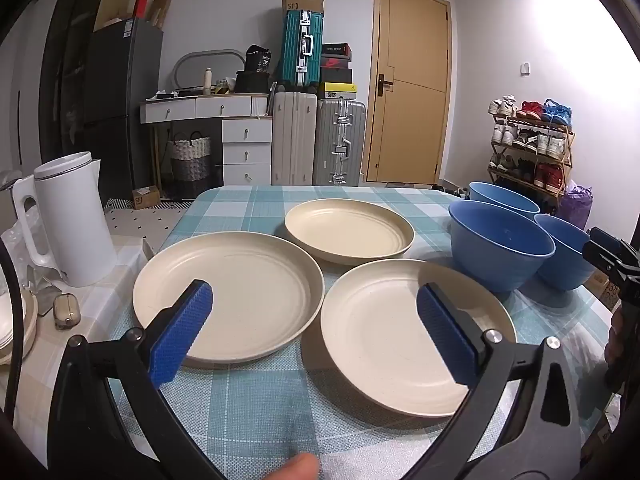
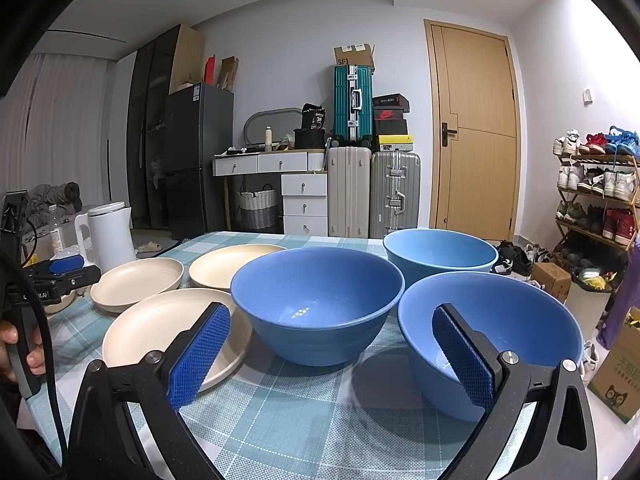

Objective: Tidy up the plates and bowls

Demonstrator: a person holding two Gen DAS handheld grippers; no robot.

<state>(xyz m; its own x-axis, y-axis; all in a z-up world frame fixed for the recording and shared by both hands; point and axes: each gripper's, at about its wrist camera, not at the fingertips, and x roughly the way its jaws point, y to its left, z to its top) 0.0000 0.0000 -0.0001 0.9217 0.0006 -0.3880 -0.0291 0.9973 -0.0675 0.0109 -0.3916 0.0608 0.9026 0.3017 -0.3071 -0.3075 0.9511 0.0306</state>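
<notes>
Leftmost on our side stands a white kettle (image 1: 74, 216) on a pale side surface, just off the edge of the checked tablecloth (image 1: 256, 400). Next we come to three cream plates lying flat and apart on the cloth: the near left plate (image 1: 240, 292), the far plate (image 1: 348, 230) behind it toward the middle, and the near right plate (image 1: 400, 328). Our left gripper (image 1: 314, 316) hovers above the two near plates with its blue pads spread wide and nothing between them; one pad shows over the near left plate, the other over the near right plate.

Further right we find three blue bowls standing upright in a cluster: the middle bowl (image 2: 316, 300) just beside the near right plate, the far bowl (image 2: 440, 250) behind it, and the near bowl (image 2: 512, 320) at the right edge of the table. Our right gripper (image 2: 332, 344) is likewise wide apart and empty; its left pad shows over the near right plate and its right pad in front of the near bowl, with the middle bowl seen between them. Beyond the table's right side stands a shoe rack (image 2: 600, 200).
</notes>
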